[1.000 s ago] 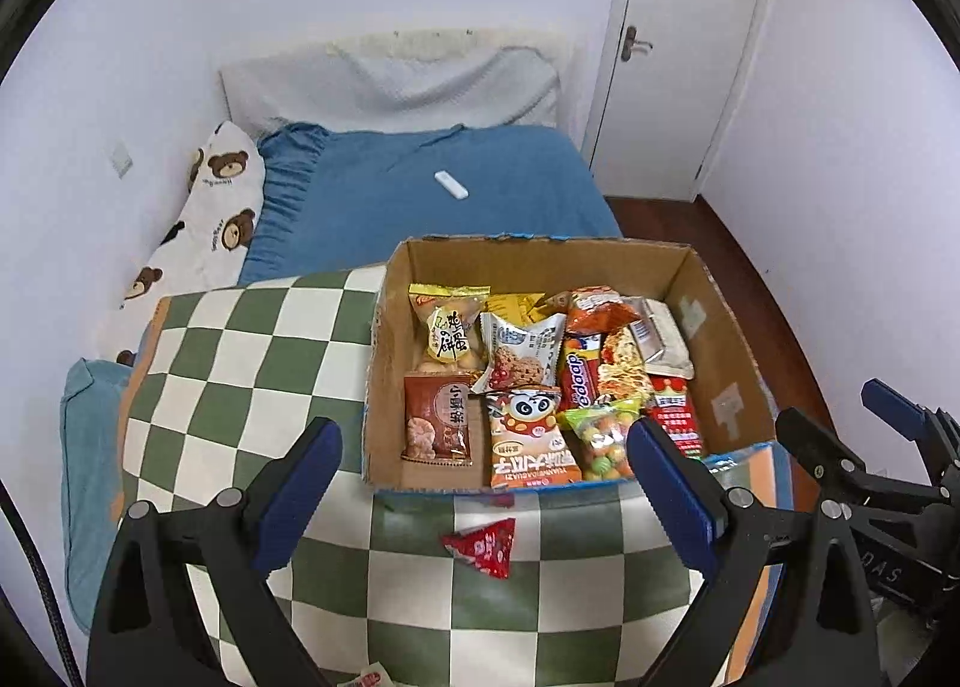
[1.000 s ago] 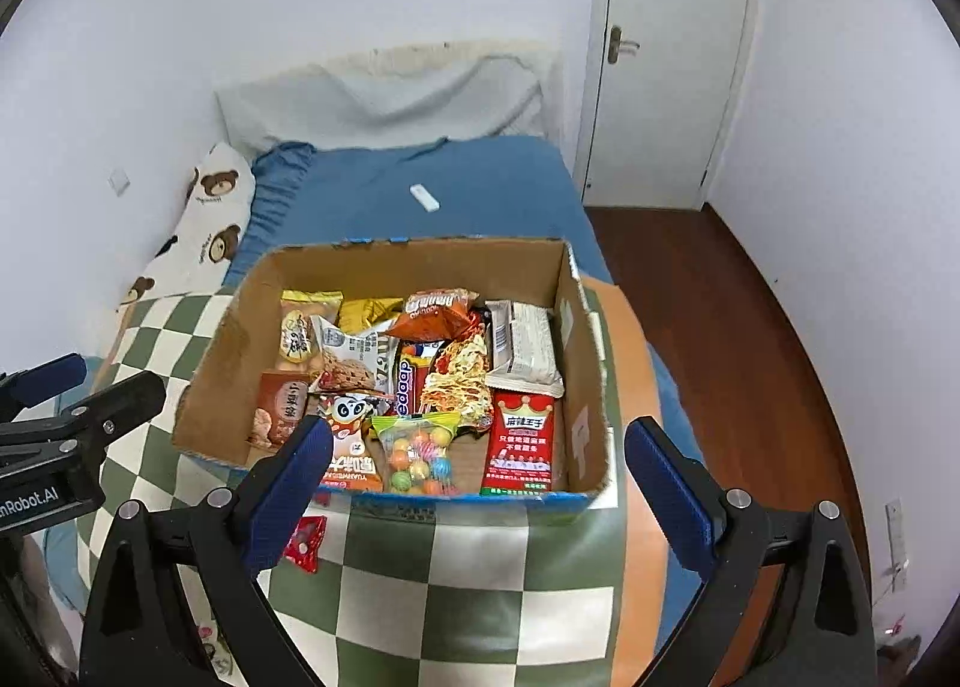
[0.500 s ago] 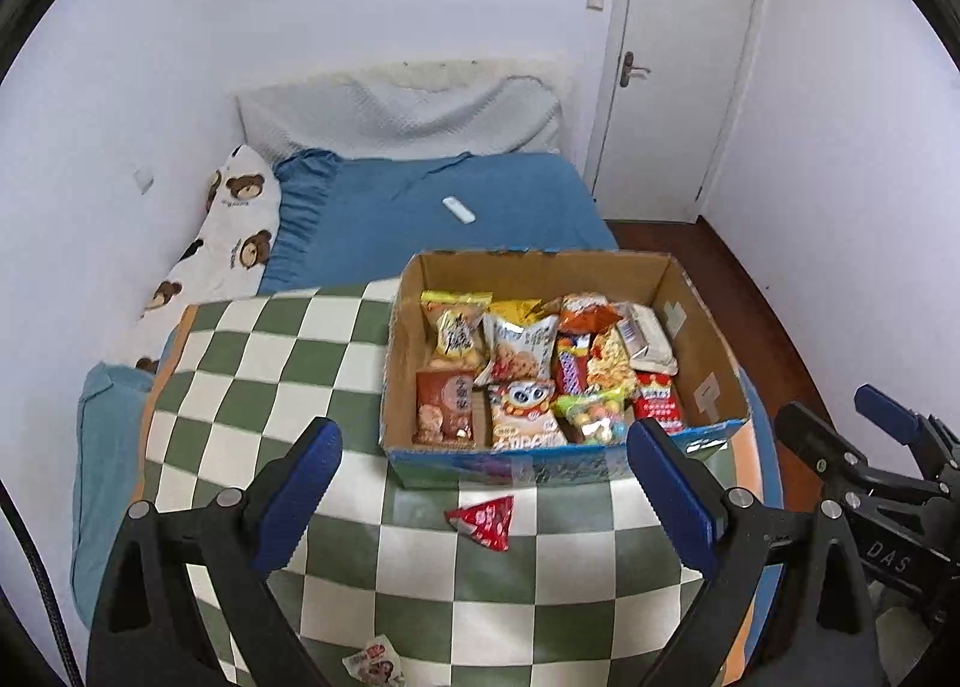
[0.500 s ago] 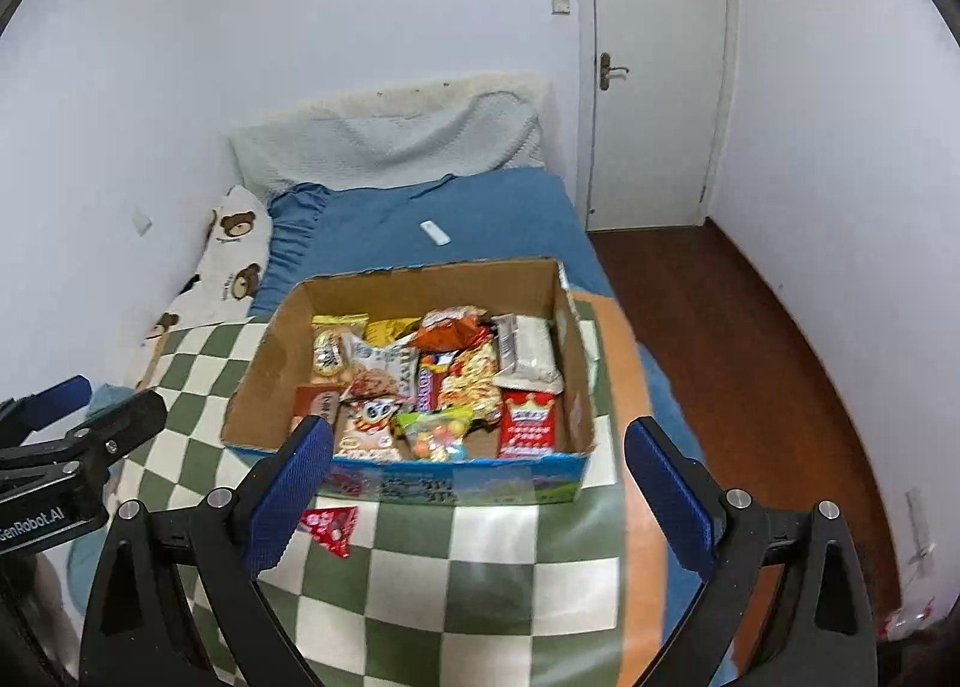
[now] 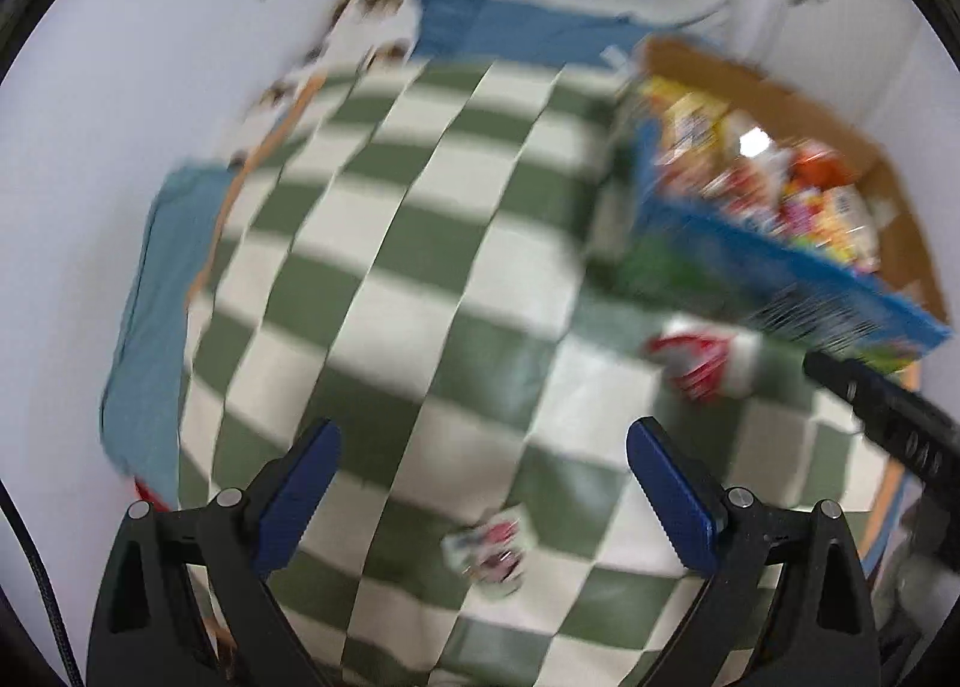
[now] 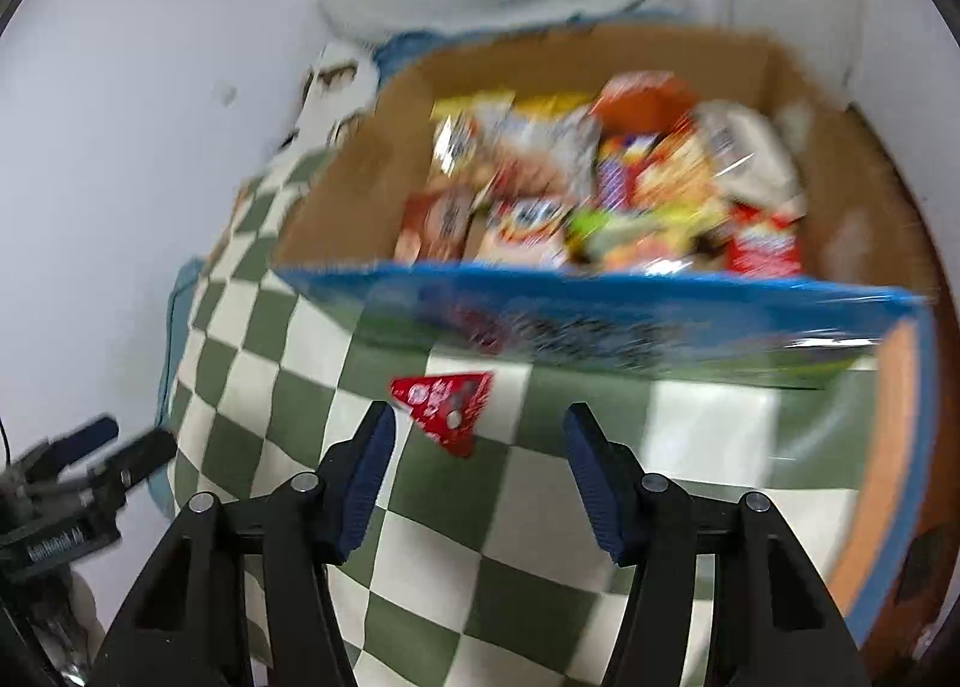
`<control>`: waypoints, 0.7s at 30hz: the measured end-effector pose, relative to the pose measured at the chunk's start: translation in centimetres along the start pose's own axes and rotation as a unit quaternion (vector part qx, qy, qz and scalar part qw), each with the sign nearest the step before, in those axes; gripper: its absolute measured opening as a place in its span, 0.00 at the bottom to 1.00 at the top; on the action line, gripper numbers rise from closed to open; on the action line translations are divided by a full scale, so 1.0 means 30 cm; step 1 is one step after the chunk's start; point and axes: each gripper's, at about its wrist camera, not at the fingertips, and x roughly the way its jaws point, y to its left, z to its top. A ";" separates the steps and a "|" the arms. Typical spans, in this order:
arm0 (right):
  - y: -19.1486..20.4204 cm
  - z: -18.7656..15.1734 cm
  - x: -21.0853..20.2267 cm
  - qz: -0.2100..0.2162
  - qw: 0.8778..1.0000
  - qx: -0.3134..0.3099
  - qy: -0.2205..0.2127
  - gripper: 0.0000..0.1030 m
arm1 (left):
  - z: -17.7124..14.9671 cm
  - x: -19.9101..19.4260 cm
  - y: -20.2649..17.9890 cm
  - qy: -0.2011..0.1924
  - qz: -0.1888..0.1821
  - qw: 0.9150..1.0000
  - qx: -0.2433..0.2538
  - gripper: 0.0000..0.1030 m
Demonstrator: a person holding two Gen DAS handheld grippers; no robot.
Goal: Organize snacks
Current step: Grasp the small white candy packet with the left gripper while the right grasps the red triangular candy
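Well, the biggest thing in front of me is the bed [image 5: 528, 27] with its blue sheet, running along the top of the left wrist view, and over it lies the green-and-white checked blanket [image 5: 420, 243] that fills the middle of both views. On the blanket sits the cardboard box [image 6: 360, 159], in the upper centre of the right wrist view and at the upper right of the left one, crammed with bright snack packets [image 6: 600, 189] too blurred to tell apart.

Two snacks lie loose on the blanket. A red triangular packet [image 6: 447, 405] rests just in front of the box's blue near wall, low of centre in the right view. A small pale packet [image 5: 489, 552] lies alone near the bottom centre of the left view.

The right gripper [image 6: 477, 471] points down at the red packet; its jaws are closing, with only the packet's lower tip reaching the gap and nothing gripped yet. The left gripper [image 5: 483, 492] stands wide, holding nothing, the pale packet low in its gap.

For a clean pick I would say the right jaws should drop until the pads straddle the packet's body, not its corner, and press into the soft blanket slightly before pinching, since a flat wrapper slips easily.
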 end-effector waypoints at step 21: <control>0.136 -0.085 0.327 -0.038 0.990 -0.115 0.077 0.48 | -0.293 0.417 -0.001 0.208 -0.057 0.976 -0.026 0.55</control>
